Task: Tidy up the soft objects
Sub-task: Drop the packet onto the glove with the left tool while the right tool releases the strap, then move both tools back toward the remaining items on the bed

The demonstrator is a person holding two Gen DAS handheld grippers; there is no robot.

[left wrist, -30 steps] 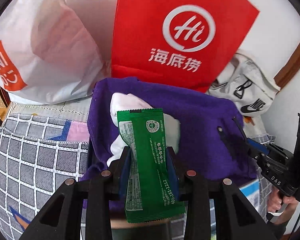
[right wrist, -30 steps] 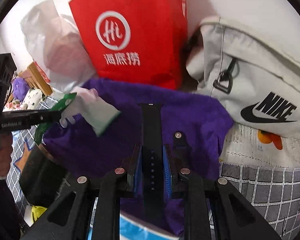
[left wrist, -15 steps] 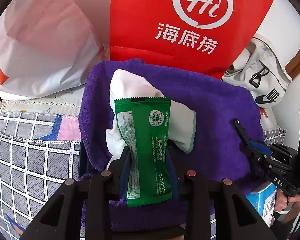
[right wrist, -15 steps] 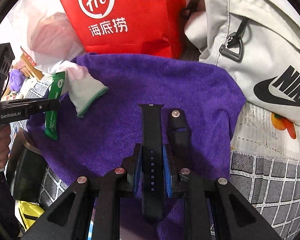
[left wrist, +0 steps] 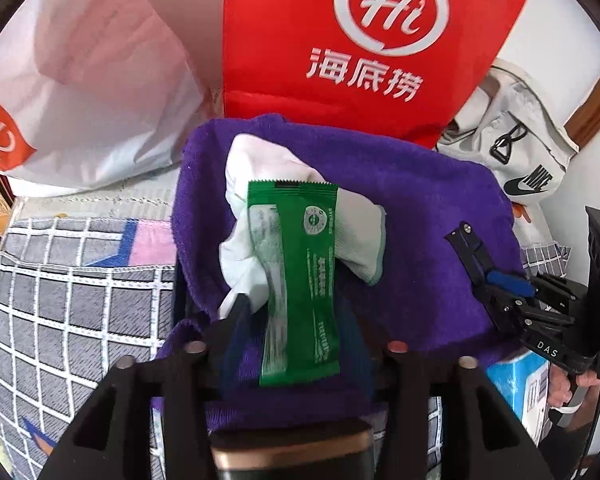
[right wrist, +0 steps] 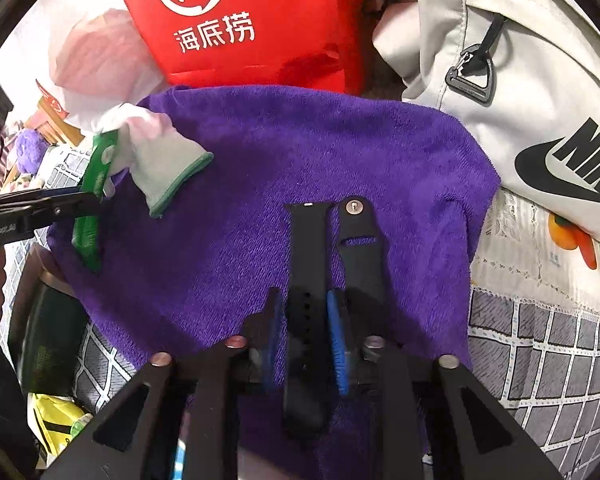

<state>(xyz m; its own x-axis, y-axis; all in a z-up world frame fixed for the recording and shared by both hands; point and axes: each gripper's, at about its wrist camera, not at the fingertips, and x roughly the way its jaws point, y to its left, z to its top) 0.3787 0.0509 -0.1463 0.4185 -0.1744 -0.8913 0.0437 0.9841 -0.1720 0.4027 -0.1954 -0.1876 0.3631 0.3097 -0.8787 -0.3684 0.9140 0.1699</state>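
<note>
A purple towel (left wrist: 420,208) (right wrist: 300,152) lies spread out. On it lie a white glove (left wrist: 272,164) (right wrist: 164,160) and a green sachet (left wrist: 300,280) (right wrist: 96,184). My left gripper (left wrist: 296,320) stands open around the sachet, which rests across the glove. My right gripper (right wrist: 306,320) stands open around a black watch strap (right wrist: 308,264) that lies on the towel, with a second strap piece (right wrist: 360,240) beside it. The right gripper also shows in the left wrist view (left wrist: 496,280).
A red paper bag (left wrist: 364,40) (right wrist: 252,20) stands behind the towel. A white plastic bag (left wrist: 80,80) is at the left, a white Nike bag (right wrist: 520,80) at the right. A checked grey cloth (left wrist: 60,280) covers the surface. A dark cylinder (right wrist: 48,340) sits under the towel's left edge.
Both grippers opened: the left let go of the green sachet and the right let go of the black strap. Both items now lie on the towel, and the views moved closer to it.
</note>
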